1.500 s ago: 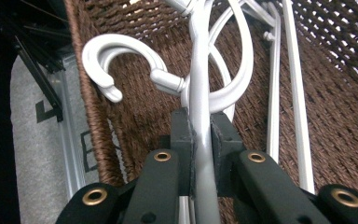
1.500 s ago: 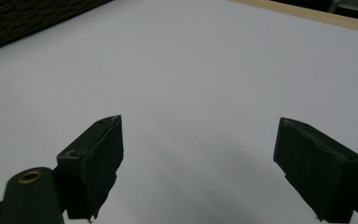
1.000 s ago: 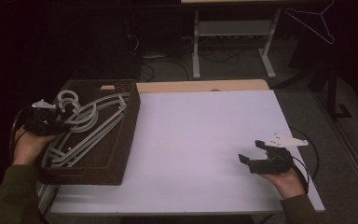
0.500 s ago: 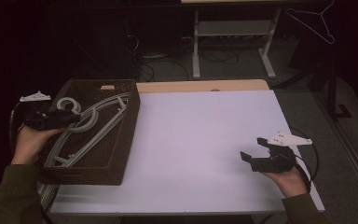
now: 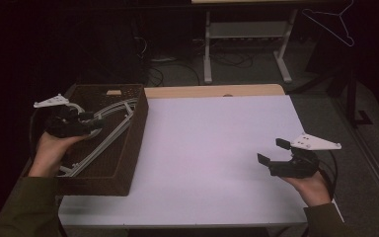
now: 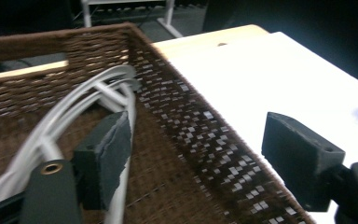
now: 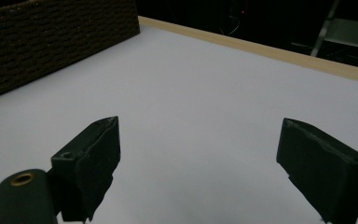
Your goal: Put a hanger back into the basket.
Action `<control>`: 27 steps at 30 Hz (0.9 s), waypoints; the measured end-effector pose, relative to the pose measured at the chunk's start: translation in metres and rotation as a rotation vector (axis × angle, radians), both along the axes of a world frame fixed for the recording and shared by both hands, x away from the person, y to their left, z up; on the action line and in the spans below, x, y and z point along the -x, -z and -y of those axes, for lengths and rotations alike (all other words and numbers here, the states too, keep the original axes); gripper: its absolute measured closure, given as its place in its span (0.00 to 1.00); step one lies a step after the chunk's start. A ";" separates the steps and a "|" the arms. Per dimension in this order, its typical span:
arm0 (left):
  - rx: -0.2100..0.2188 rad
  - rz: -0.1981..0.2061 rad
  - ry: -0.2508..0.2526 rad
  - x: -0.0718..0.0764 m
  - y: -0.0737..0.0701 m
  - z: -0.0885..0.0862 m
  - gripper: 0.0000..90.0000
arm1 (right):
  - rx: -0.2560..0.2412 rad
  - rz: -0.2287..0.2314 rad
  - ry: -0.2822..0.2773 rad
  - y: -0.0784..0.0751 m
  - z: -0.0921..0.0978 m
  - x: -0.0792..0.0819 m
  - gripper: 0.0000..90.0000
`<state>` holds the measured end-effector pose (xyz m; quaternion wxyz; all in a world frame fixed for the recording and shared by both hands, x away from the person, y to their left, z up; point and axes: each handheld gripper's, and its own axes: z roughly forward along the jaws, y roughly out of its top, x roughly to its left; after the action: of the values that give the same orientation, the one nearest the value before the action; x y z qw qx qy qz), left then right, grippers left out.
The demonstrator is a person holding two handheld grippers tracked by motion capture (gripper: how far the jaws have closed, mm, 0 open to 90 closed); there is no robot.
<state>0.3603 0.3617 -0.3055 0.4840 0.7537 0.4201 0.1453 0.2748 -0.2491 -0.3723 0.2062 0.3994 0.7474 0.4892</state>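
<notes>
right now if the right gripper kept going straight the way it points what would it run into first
The right gripper has open fingers pointing left across the bare white table. The way looks free until the brown wicker basket, whose side wall would likely be met first, though depth is unclear.

The white table (image 5: 217,148) lies bare from the basket (image 5: 133,133) to its right edge, giving open passage. The basket's woven walls and hangers (image 5: 108,128) inside block the left edge.

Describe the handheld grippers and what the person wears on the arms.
Both the left gripper and right gripper are black, two-jawed, with blocky pads and a brass-coloured rivet. Each carries a pale three-cornered plate and trails a dark cable. Sleeves are olive green.
</notes>
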 end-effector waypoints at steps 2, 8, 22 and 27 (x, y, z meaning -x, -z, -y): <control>0.011 0.002 0.017 0.002 0.000 0.008 0.24 | -0.007 0.002 -0.005 -0.003 0.001 0.000 0.14; 0.040 0.032 0.065 0.011 0.001 0.034 0.19 | -0.033 0.024 -0.010 -0.012 0.001 -0.004 0.13; 0.138 0.113 0.170 0.030 0.014 0.088 0.07 | -0.089 0.073 -0.042 -0.031 -0.012 -0.017 0.01; 0.163 0.157 0.180 0.035 0.015 0.097 0.02 | -0.091 0.090 -0.048 -0.037 -0.015 -0.021 0.01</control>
<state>0.3256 0.2647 -0.3204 0.5860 0.7329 0.3221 0.1254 0.2957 -0.2345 -0.3355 0.2096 0.3680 0.7238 0.5449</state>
